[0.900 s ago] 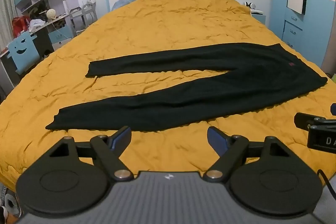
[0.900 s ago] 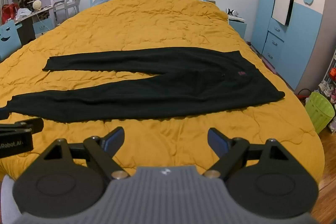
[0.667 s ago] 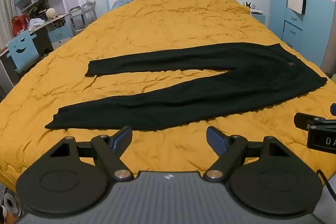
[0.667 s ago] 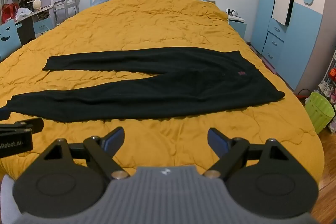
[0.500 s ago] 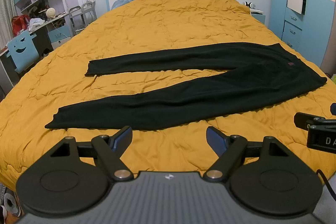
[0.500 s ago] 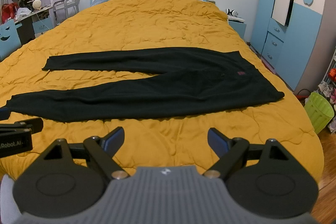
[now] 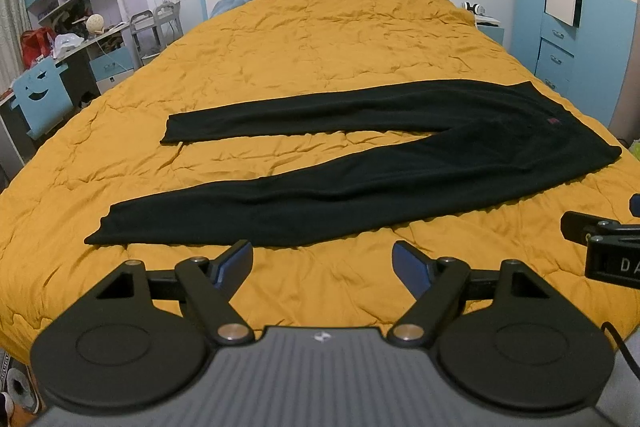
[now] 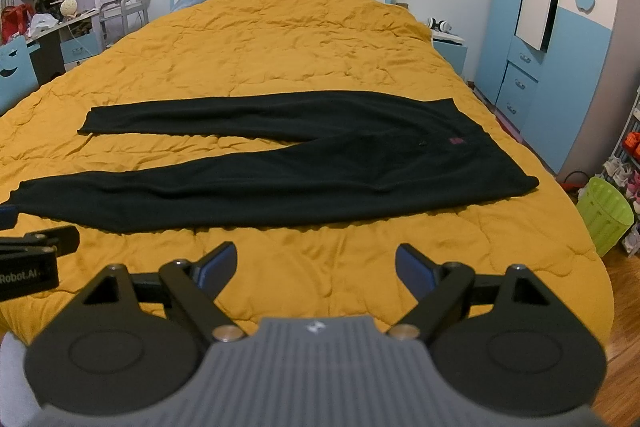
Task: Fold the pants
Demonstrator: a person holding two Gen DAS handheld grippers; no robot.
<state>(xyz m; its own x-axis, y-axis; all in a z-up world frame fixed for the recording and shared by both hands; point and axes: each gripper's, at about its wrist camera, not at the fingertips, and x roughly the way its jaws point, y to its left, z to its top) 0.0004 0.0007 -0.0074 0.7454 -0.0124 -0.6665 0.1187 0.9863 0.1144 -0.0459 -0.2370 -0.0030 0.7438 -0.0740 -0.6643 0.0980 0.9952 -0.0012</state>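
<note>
Two tools, left tool [image 7: 322,261] and right tool [image 8: 316,261], wide, empty; pants [image 7: 360,163] flat at 12 o'clock; shallow pinch risks grabbing quilt [image 7: 320,43].

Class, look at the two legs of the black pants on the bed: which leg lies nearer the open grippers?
The lower, longer-looking leg, whose cuff ends just beyond the left gripper; the other leg lies farther up the yellow quilt.
</note>
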